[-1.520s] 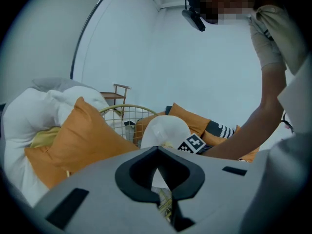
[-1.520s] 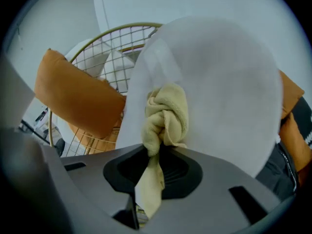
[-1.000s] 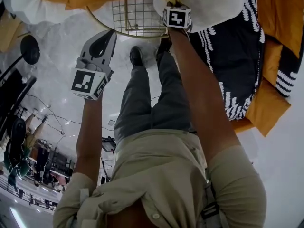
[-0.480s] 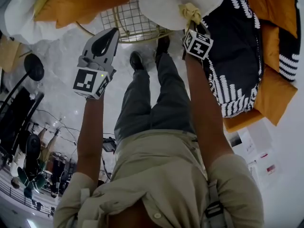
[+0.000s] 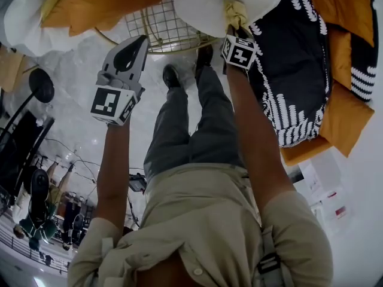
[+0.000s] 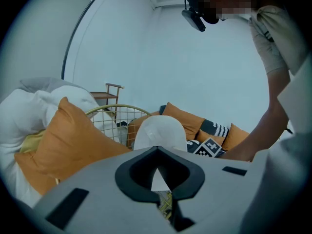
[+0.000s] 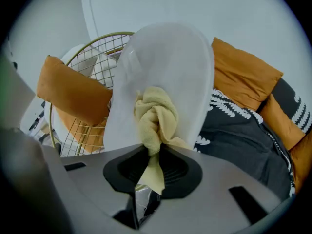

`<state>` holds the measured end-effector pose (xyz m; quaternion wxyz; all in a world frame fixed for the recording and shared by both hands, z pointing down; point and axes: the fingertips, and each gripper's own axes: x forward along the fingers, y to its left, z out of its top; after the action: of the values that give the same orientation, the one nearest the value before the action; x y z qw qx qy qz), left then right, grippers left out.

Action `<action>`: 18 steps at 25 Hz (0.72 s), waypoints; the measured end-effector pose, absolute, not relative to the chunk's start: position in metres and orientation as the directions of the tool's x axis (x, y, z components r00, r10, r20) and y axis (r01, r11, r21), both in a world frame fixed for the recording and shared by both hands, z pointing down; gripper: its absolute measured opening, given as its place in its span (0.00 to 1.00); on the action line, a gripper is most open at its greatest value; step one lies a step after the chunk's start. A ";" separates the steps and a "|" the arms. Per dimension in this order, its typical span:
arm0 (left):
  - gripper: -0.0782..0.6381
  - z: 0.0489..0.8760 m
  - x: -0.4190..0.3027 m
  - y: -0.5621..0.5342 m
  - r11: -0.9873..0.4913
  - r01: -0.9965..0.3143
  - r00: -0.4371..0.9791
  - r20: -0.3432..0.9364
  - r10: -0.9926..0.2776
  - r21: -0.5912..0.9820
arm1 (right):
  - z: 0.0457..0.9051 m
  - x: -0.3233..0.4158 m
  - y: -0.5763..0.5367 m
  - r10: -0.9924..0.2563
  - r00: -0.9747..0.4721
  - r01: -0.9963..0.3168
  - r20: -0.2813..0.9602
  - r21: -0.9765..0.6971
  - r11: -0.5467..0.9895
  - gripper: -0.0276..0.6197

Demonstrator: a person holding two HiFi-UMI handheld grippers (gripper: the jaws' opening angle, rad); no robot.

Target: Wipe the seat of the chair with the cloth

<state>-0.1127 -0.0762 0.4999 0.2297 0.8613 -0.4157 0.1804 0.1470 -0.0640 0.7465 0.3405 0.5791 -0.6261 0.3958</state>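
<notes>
Since half a second ago the right gripper point(image 5: 234, 33) has slid a little to its left and forward, carrying the cloth point(image 5: 236, 12) along the chair seat point(image 5: 200, 8), while the left gripper point(image 5: 139, 45) has barely shifted. In the right gripper view the jaws are closed on a tail of the pale yellow cloth. The bunched bulk of the cloth sits just ahead of the jaw tips, pressed against the smooth white seat. Left of the right gripper and behind the seat stands a gold-rimmed wire grid point(image 7: 97, 50) with an orange cushion point(image 7: 73, 94) leaning on it. To this gripper's right lies a black cushion with white markings point(image 7: 243, 135), with more orange cushions beyond it. The left gripper is held apart from the chair, well to the left of the right one and nearer the person. Its jaw tips are together with nothing between them. Its own view looks past them at the white seat ahead and at the marker cube of the right gripper just to the right of the seat. Below both grippers in the head view are the person's legs point(image 5: 185, 130) and dark shoes on a pale floor point(image 5: 78, 76).
</notes>
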 end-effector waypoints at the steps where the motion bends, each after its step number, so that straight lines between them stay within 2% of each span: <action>1: 0.13 0.502 -0.117 -0.074 -0.541 -0.804 0.584 0.503 -0.638 0.248 | 0.753 0.137 -0.065 -0.442 -0.113 -0.993 0.890 -0.109 0.033 0.16; 12: 0.13 0.525 -0.177 -0.043 -0.431 -0.867 0.495 0.542 -0.679 0.253 | 0.814 -0.020 -0.100 -0.245 -0.308 -0.920 0.919 -0.222 0.324 0.16; 18: 0.13 0.530 -0.181 -0.042 -0.422 -0.870 0.490 0.547 -0.678 0.256 | 0.812 -0.035 -0.109 -0.255 -0.311 -0.923 0.915 -0.228 0.308 0.16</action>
<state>-0.1811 -0.0416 0.5296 0.2603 0.8231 -0.4701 0.1837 -0.0350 -0.1093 0.8120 0.4078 0.4218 -0.6985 0.4097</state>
